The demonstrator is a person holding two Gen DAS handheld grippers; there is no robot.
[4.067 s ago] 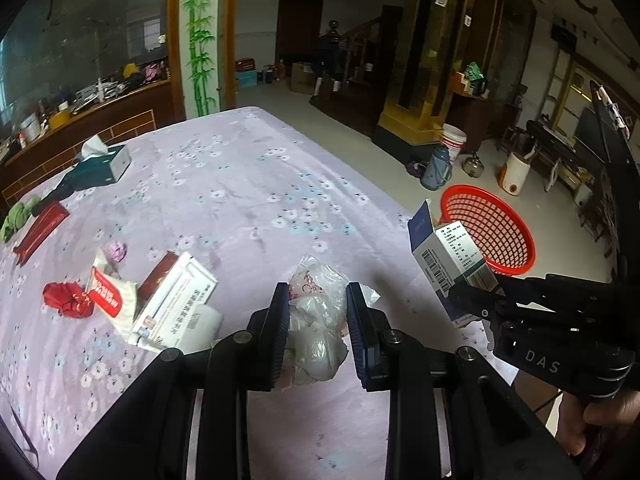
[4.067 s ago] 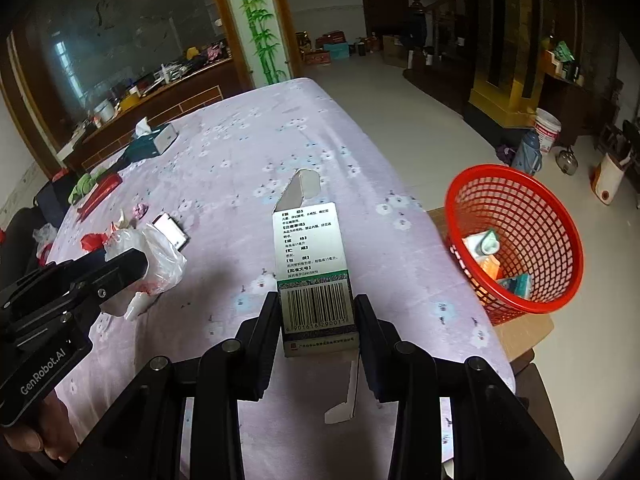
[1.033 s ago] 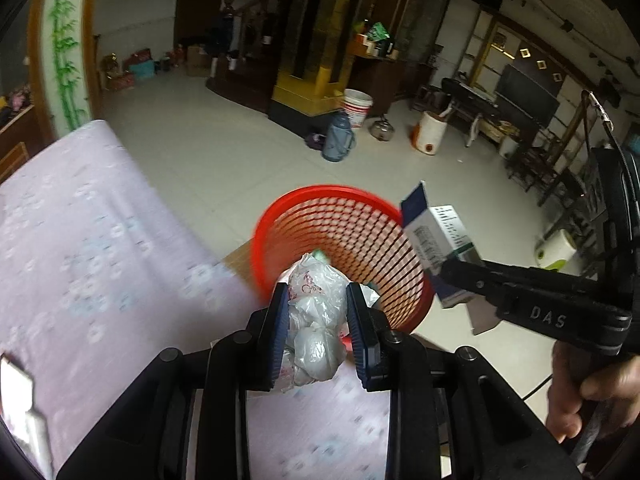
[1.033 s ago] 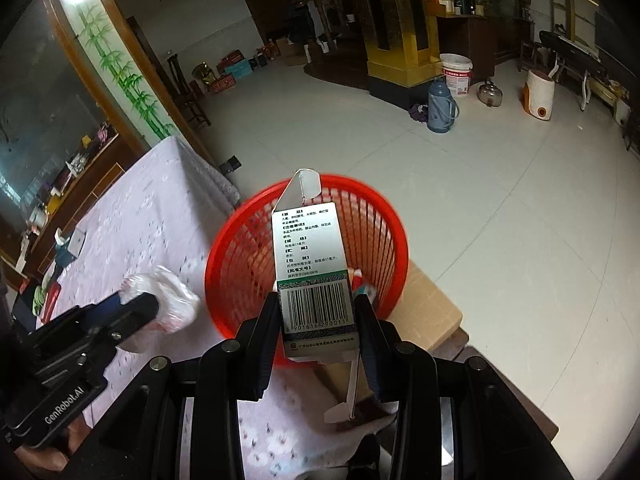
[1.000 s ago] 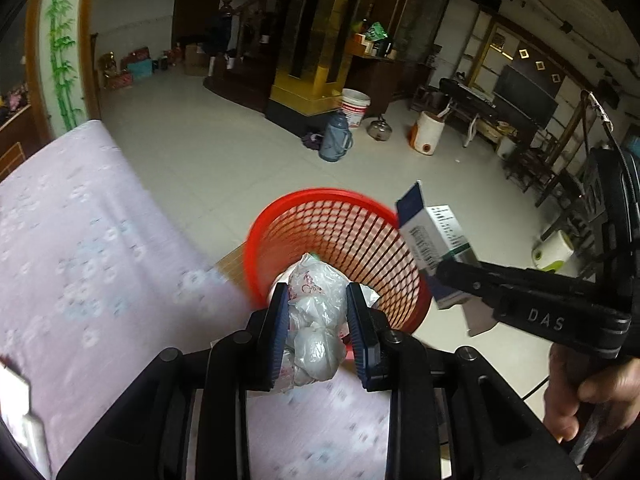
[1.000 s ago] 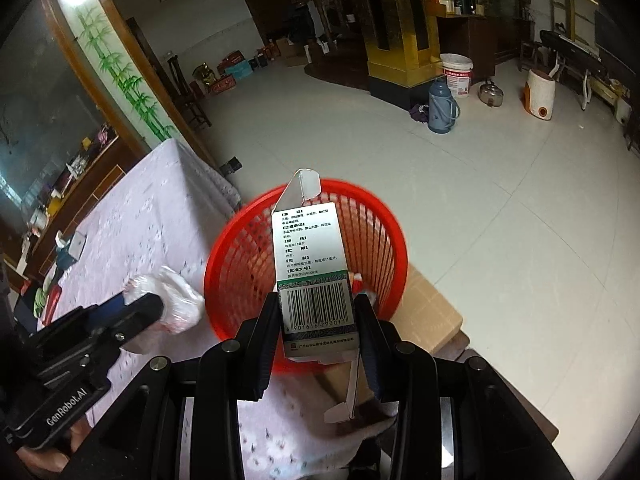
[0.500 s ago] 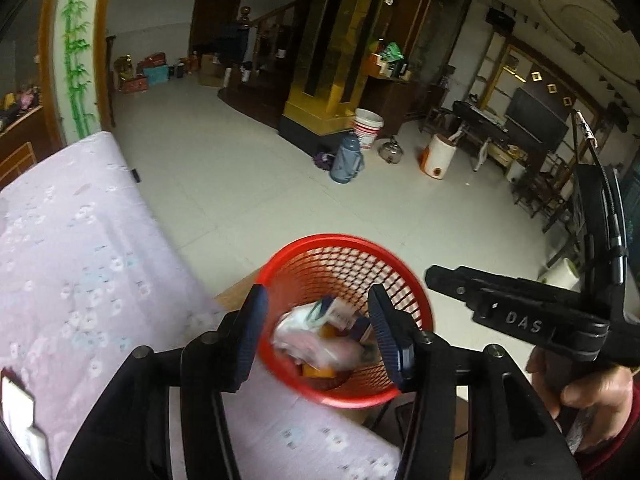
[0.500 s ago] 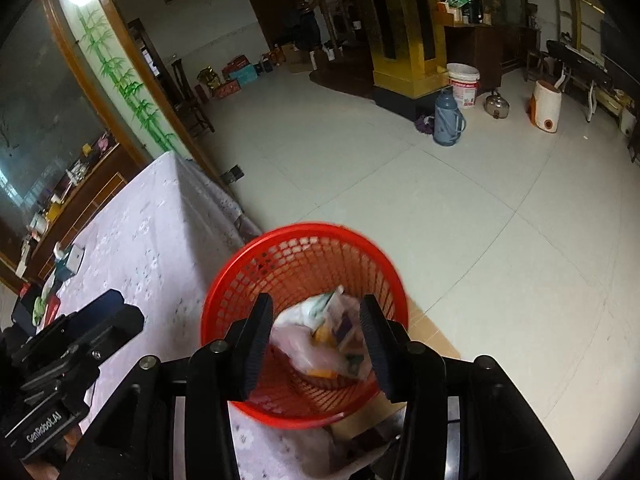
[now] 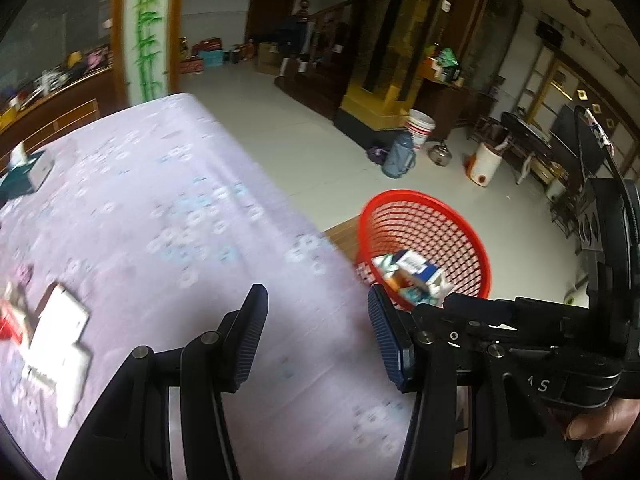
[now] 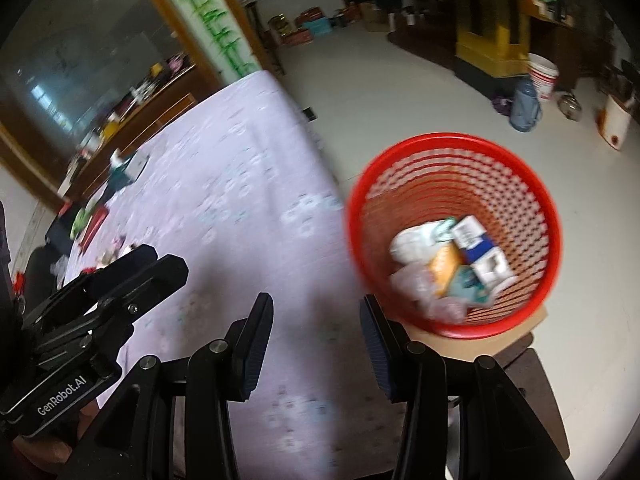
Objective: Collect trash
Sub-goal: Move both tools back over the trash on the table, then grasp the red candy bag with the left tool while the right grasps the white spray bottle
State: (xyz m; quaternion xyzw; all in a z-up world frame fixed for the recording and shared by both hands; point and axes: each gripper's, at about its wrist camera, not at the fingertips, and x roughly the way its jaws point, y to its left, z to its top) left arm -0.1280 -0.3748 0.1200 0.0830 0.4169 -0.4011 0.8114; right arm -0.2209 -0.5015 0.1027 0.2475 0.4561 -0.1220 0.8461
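In the red basket (image 10: 452,148), carton (image 10: 484,254), plastic bag (image 10: 420,284)

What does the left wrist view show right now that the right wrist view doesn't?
Only the left wrist view: white cartons lying on the purple floral tablecloth, blurred. Only the right wrist view: the crumpled plastic bag inside the red mesh basket. Both: the basket, the blue-and-white carton in it, the teal tissue box, and the open, empty left gripper and right gripper.
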